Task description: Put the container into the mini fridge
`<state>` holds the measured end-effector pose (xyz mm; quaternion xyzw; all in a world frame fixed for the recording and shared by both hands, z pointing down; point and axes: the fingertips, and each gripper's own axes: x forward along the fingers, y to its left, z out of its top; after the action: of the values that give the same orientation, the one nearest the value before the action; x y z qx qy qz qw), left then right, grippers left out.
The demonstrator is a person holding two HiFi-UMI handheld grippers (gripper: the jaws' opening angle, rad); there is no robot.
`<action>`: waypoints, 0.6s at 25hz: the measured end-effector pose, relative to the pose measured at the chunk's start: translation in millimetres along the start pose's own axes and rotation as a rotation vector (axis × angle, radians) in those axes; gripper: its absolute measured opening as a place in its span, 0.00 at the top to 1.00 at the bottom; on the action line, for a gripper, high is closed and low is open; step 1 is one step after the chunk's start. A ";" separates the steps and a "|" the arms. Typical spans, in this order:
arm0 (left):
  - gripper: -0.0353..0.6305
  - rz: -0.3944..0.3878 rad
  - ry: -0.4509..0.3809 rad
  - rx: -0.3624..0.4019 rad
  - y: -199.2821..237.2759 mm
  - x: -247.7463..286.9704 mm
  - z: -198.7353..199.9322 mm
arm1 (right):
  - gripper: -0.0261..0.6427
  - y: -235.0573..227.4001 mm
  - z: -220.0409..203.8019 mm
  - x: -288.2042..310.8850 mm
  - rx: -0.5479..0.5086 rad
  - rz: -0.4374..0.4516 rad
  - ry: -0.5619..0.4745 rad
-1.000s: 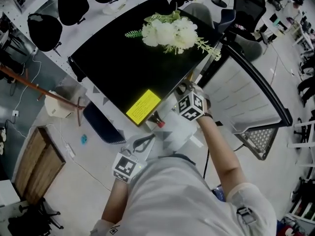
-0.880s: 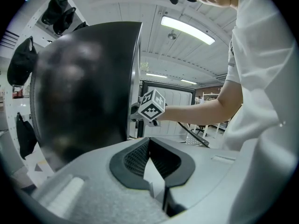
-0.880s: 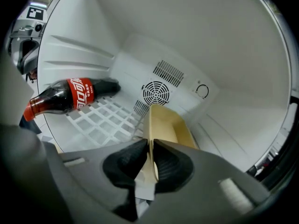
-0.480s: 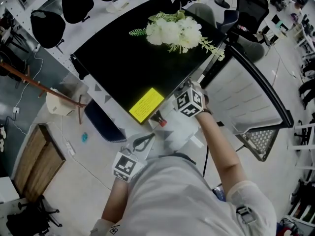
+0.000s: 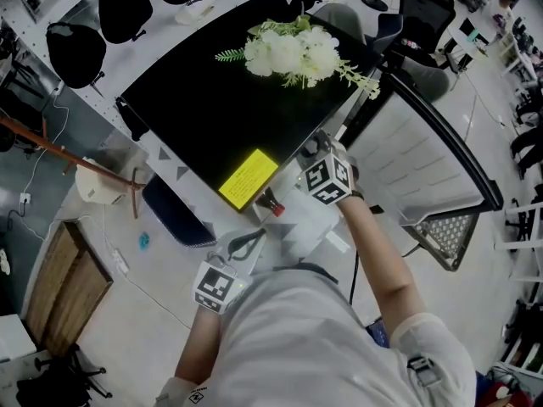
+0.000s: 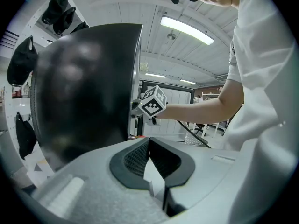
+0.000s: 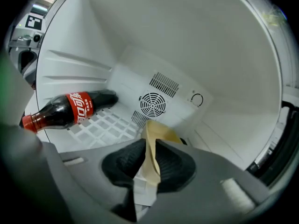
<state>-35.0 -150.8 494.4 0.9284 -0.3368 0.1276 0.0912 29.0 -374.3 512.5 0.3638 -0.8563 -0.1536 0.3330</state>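
Pale grey workshop floor (image 5: 110,329) is seen all around, and the person's white-shirted torso fills the bottom of the head view. Nearest to the body, the left gripper (image 6: 149,146) is held low beside the cabinet with its jaws pressed together on nothing. Only the dark side wall and the other gripper's marker cube (image 6: 153,101) are seen past them.

A bit further out, the right gripper (image 7: 147,146) is reached into the open black mini fridge (image 5: 221,108). Its jaws are clamped onto the edge of a thin tan paper-like container (image 7: 150,132). So the container is already inside the white compartment, carried above the front of the white wire shelf (image 7: 107,127). Whether it's touching the shelf can't be made out.

To the container's left, well apart from it, a dark cola bottle with a red label and red cap (image 7: 70,108) is lying on its side on that shelf, cap toward the opening. Behind it all, a round fan grille (image 7: 153,104) is set in the back wall.

Up top, a yellow rectangular sticker (image 5: 248,179) is stuck near the front edge, and a bunch of white flowers (image 5: 288,53) is laid toward the back. The white-lined door (image 5: 416,168) is swung wide open on the right. Black office chairs (image 5: 428,11) are parked in the distance.
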 end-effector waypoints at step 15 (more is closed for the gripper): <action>0.93 -0.174 0.018 0.043 -22.7 25.0 0.6 | 0.91 -17.5 -27.0 -80.1 0.252 -0.143 -0.032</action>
<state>-1.6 -148.8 499.5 0.9547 -0.2513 0.1349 0.0848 97.7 -328.8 486.7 0.4603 -0.8459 -0.0742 0.2591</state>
